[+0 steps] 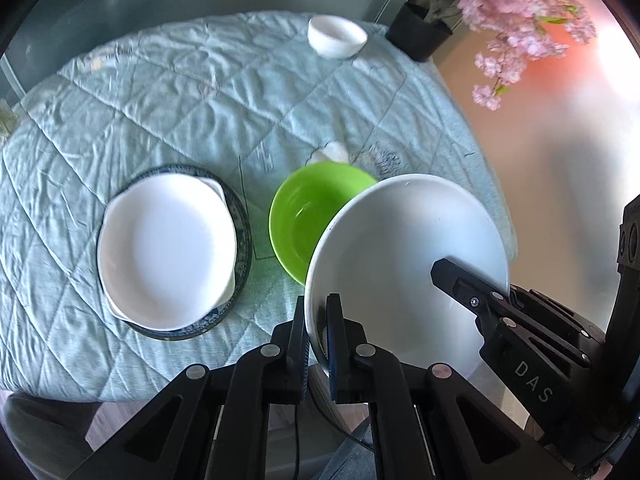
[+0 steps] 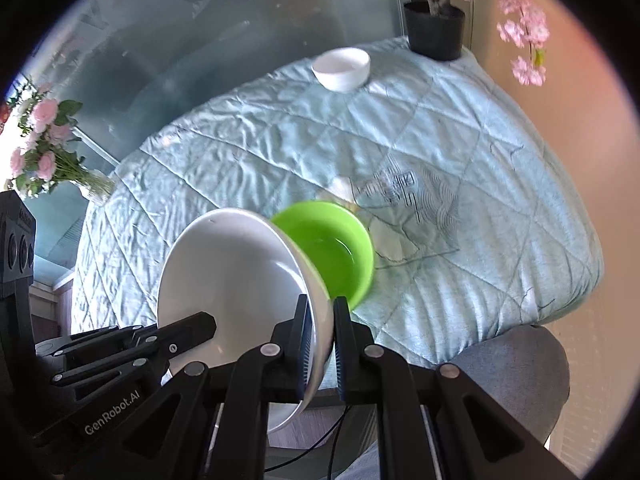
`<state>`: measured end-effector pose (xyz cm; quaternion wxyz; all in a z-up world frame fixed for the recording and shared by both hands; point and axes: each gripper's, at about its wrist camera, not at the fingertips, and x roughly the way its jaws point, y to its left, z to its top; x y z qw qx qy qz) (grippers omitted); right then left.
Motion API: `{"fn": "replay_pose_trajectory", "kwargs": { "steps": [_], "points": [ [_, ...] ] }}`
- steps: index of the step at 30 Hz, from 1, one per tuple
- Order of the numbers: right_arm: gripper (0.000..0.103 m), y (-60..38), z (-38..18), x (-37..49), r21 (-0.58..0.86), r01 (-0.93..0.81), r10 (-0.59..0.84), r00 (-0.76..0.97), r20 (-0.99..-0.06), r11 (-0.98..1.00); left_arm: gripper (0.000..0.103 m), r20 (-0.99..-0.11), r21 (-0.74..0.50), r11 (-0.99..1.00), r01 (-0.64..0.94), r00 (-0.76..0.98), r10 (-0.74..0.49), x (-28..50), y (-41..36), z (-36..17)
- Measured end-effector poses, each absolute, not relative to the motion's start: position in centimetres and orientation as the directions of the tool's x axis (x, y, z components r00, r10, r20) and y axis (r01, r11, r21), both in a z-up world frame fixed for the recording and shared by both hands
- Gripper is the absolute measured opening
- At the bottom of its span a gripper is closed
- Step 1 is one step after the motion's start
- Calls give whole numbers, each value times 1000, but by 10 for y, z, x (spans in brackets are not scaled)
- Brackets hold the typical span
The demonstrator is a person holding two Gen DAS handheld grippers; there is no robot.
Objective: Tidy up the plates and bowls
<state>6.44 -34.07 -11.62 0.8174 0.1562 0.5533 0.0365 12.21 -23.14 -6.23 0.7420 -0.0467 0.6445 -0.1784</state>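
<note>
White glazed ceramic fills the lower centre of both views: a large white bowl (image 1: 404, 264) is held tilted above the near edge of the table (image 1: 224, 100), which is covered by a pale blue quilted cloth (image 1: 168, 92). The left gripper (image 1: 316, 336) has its jaws closed on the bowl's rim at the lower centre of the left wrist view; the right gripper (image 2: 320, 340) has its jaws closed on the opposite part of the same rim, one finger inside the bowl and one outside.

Behind the raised bowl, a green bowl (image 1: 312, 216) sits upright on the cloth, partly hidden by the white rim. At the left of the left wrist view, a white eared dish (image 1: 168, 248) rests inside a dark blue-rimmed plate (image 1: 240, 224). A small white bowl (image 1: 338, 36) stands at the far side of the table, near a black pot of pink blossoms (image 1: 424, 32). A vase of pink roses (image 2: 44, 148) appears at the left edge of the right wrist view.

Step in hand, as judged: carrying the large bowl two-handed toward a stacking place. The likely next move is to level it and lower it onto the cloth or the plate stack; the green bowl looks too small to receive it. Both grips must release together, or the bowl may tip.
</note>
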Motion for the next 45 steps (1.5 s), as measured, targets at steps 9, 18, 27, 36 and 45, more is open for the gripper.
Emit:
{"fn": "replay_pose_trajectory", "kwargs": {
  "steps": [9,18,27,36,45],
  "points": [
    [10,-340,-151,96,292,107,245,320,-915,951,4,-941,-324,937,133,58,-334,155,-227,-105],
    [9,-344,-181,131,271,131,230,260,-938,954,4,-940,-338,936,99,5,-340,191,-237,-142],
    [8,-341,-187,137,197,149,156,246,-957,969,7,-918,-396,915,83,-19,-395,200,-240,-158],
    [8,-323,-187,136,113,125,80,240,-967,986,12,-911,-409,910,69,21,-411,191,-215,-141],
    [8,-314,-190,136,62,118,31,248,-968,991,12,-915,-398,916,54,46,-401,176,-184,-134]
  ]
}}
